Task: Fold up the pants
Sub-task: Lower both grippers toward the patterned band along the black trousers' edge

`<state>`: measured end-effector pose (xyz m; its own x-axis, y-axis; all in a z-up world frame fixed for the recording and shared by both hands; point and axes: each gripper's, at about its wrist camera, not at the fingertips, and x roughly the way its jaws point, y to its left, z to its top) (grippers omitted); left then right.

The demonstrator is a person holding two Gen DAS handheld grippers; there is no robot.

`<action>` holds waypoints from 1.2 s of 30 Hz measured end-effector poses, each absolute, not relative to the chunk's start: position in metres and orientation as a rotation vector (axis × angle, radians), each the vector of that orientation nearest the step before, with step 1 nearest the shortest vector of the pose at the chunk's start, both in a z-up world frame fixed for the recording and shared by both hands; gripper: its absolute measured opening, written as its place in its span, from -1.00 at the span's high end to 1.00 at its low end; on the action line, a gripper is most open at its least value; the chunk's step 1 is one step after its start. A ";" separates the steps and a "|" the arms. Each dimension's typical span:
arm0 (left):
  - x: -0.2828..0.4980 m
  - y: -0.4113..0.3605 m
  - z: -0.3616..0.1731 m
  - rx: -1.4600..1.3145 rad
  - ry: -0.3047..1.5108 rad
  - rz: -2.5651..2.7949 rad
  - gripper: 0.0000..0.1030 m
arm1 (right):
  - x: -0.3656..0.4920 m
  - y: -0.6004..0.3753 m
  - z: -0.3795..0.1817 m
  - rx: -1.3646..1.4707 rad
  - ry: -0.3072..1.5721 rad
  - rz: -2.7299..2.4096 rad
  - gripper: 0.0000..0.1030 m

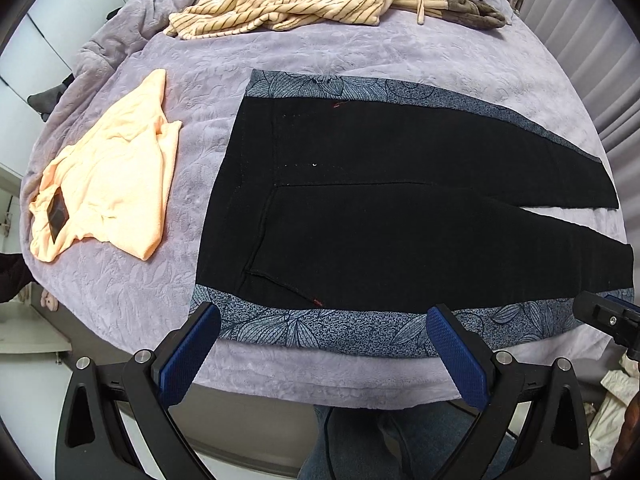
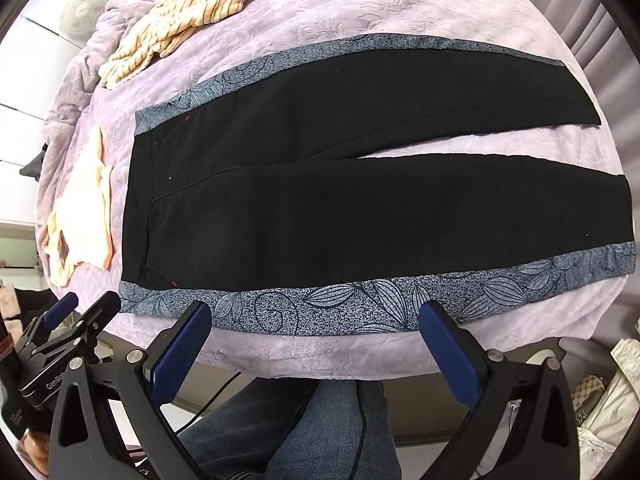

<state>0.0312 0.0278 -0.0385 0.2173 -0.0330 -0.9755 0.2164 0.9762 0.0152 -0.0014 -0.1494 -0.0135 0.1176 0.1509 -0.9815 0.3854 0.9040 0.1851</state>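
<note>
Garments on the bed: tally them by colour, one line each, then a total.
Black with blue-grey patterned side bands: 1, the pants, spread flat
Peach: 1, the peach top, left of the pants
Cream with dark stripes: 1, the striped garment, heaped at the far edge
Grey-brown: 1, the grey-brown piece beside it; kind unclear
Total: 4

Black pants [image 1: 380,200], seemingly blue-grey floral side stripes.

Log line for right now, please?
pants: flat, unfolded on bed | left tool: open, empty | right tool: open, empty | fold: not begun
</note>
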 end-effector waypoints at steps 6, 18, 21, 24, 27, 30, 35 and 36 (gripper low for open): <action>0.035 0.032 -0.043 0.160 1.356 -0.183 -1.00 | 0.001 -0.141 -0.016 0.437 1.468 -0.180 -1.00; 0.042 0.043 -0.070 0.164 1.431 -0.211 -1.00 | 0.002 -0.128 -0.032 0.433 1.508 -0.227 -1.00; 0.044 0.047 -0.083 0.165 1.458 -0.209 -1.00 | 0.002 -0.127 -0.040 0.429 1.525 -0.249 -1.00; 0.045 0.049 -0.096 0.165 1.495 -0.214 -1.00 | 0.002 -0.126 -0.046 0.434 1.544 -0.270 -1.00; 0.045 0.048 -0.104 0.189 1.513 -0.211 -1.00 | 0.002 -0.126 -0.052 0.444 1.554 -0.289 -1.00; 0.047 0.045 -0.107 0.203 1.514 -0.203 -1.00 | 0.001 -0.127 -0.055 0.456 1.564 -0.294 -1.00; 0.046 0.037 -0.110 0.221 1.506 -0.159 -1.00 | 0.002 -0.133 -0.058 0.446 1.581 -0.283 -1.00; 0.045 0.036 -0.111 0.219 1.512 -0.147 -1.00 | 0.003 -0.134 -0.058 0.436 1.588 -0.279 -1.00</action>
<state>0.0455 0.0363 -0.1106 0.0556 0.0401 -0.9976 0.2311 0.9715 0.0519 0.0029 -0.1335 -0.0575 -0.0240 0.1065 -0.9940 0.4385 0.8947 0.0853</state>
